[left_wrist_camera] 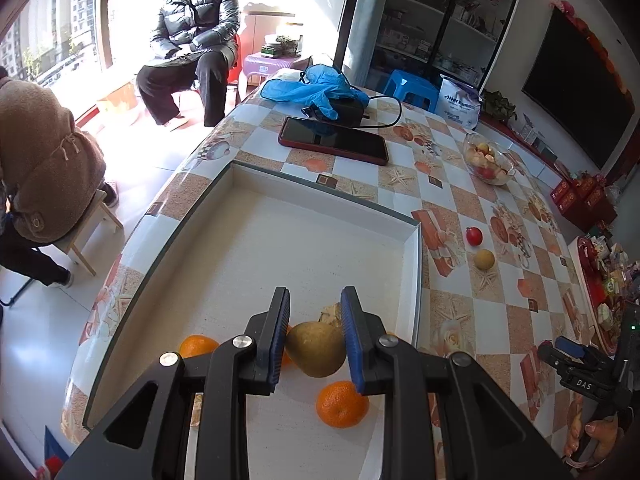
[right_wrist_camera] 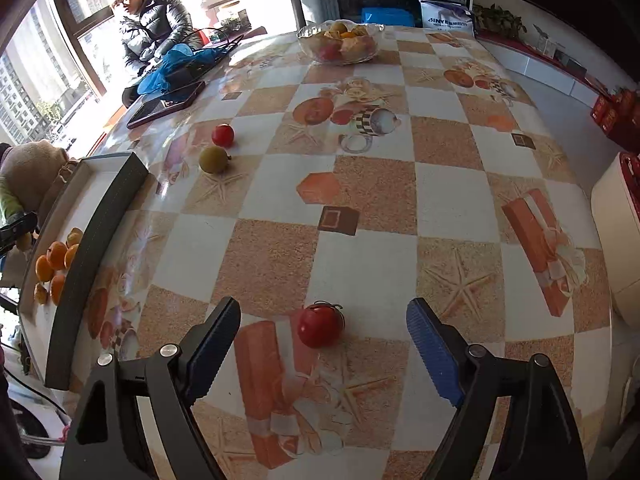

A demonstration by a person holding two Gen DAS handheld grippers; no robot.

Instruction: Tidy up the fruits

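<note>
The red fruit [right_wrist_camera: 320,326] sat on the table [right_wrist_camera: 440,184] at the lower centre of the right wrist view, between the right gripper's [right_wrist_camera: 324,344] wide-apart, empty jaws, roundish with no clear long axis. The left gripper [left_wrist_camera: 316,336] was clamped on a pear [left_wrist_camera: 316,350] over the white tray [left_wrist_camera: 412,272], among oranges [left_wrist_camera: 342,404].

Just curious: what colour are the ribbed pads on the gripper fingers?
Blue, on black fingers. The right wrist view shows the pads best, standing wide either side of a red fruit.
</note>
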